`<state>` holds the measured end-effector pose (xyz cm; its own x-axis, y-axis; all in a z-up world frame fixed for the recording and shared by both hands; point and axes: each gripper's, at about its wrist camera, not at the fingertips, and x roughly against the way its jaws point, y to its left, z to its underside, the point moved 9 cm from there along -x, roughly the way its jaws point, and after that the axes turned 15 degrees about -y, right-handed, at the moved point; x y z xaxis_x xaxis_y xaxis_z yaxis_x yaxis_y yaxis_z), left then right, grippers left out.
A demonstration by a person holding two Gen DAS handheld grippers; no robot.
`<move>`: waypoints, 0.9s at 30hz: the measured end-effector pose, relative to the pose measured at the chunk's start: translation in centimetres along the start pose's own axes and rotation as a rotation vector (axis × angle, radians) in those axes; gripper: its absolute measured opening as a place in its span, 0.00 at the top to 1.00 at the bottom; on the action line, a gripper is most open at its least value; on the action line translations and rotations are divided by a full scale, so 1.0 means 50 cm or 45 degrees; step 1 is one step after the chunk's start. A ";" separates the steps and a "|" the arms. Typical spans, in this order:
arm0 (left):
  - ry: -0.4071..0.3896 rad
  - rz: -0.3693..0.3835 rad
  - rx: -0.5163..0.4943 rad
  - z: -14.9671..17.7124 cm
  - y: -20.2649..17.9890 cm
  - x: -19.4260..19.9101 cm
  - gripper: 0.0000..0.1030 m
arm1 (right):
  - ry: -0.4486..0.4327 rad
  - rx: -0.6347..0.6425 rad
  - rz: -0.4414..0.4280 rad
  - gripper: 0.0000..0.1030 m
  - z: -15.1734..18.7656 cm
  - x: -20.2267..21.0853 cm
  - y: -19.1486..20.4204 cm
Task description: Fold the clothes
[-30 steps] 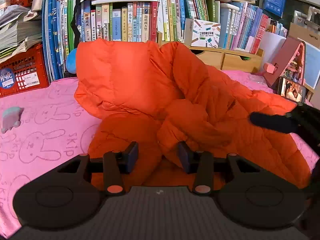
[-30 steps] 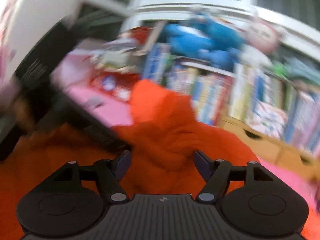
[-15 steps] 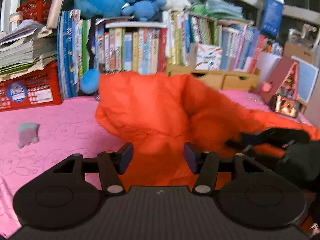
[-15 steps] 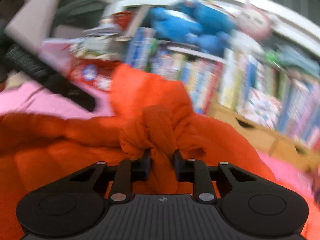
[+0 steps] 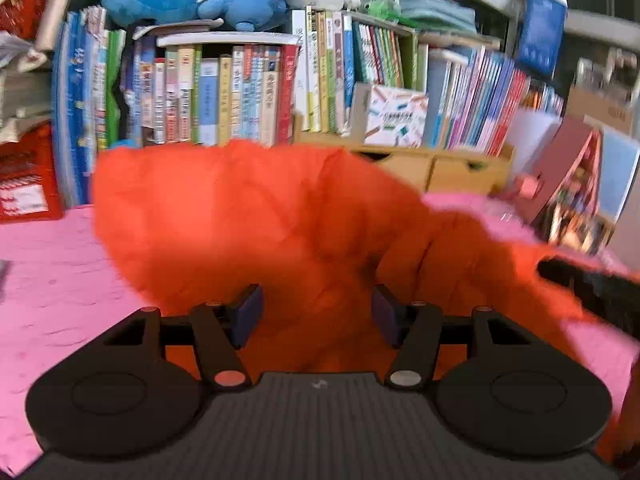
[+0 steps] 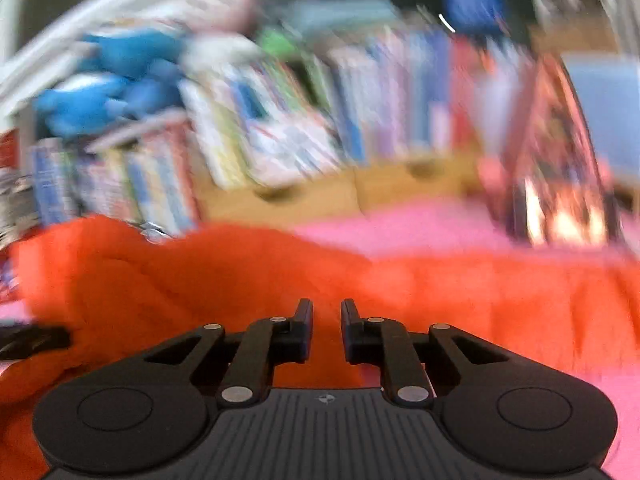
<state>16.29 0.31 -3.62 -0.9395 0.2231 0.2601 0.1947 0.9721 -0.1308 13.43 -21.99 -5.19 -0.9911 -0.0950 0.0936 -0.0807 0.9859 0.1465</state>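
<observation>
Dealing here with an orange jacket [image 5: 260, 220], puffy and quilted by the look of it. Probably light for its bulk, soft and springy, slick on the outer shell. Likely to balloon back open after a fold and to slide out of a shallow pinch. Nothing fragile about it. Best taken by a hem, cuff or shoulder seam, with a deep bite gathering both layers, not by the smooth middle of a panel.

Heaped on the pink-covered bench [image 5: 48, 280], filling the left wrist view from 9 o'clock through the centre to 3 o'clock. Raised at the back, hiding the foot of the row of books [image 5: 224, 92] at 12 o'clock. In the right wrist view, spread low across the whole width from 9 to 3 o'clock, much blurred.

Left tongs [image 5: 316, 312]: just been opening, now parted wide and gripping nothing. Orange cloth showing in the gap, pads clear of it on both sides. Pointed forward and somewhat downward at the near part of the heap, at 6 o'clock in that view.

Right tongs [image 6: 326, 320]: just been closing, now nearly together on what looks like a thin fold of the jacket. Aimed shallowly downward, low over the cloth. Whole view smeared, so seemingly caught mid-swing; depth of that bite impossible to judge.
</observation>
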 end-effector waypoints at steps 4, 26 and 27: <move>-0.111 0.116 0.063 -0.083 -0.026 -0.004 0.43 | -0.006 0.106 -0.387 0.81 0.007 0.016 0.110; -0.086 -0.190 -0.272 0.050 0.029 -0.145 0.22 | -0.206 0.395 -0.144 0.56 -0.029 -0.056 0.145; -0.080 -0.185 -0.251 0.050 0.034 -0.147 0.22 | -0.175 0.438 -0.195 0.50 -0.019 -0.065 0.171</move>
<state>22.82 0.13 -8.12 -0.9760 0.0807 0.2021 0.1014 0.9904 0.0941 16.06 -13.37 -3.30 -0.9678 -0.2484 -0.0396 -0.2366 0.9524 -0.1923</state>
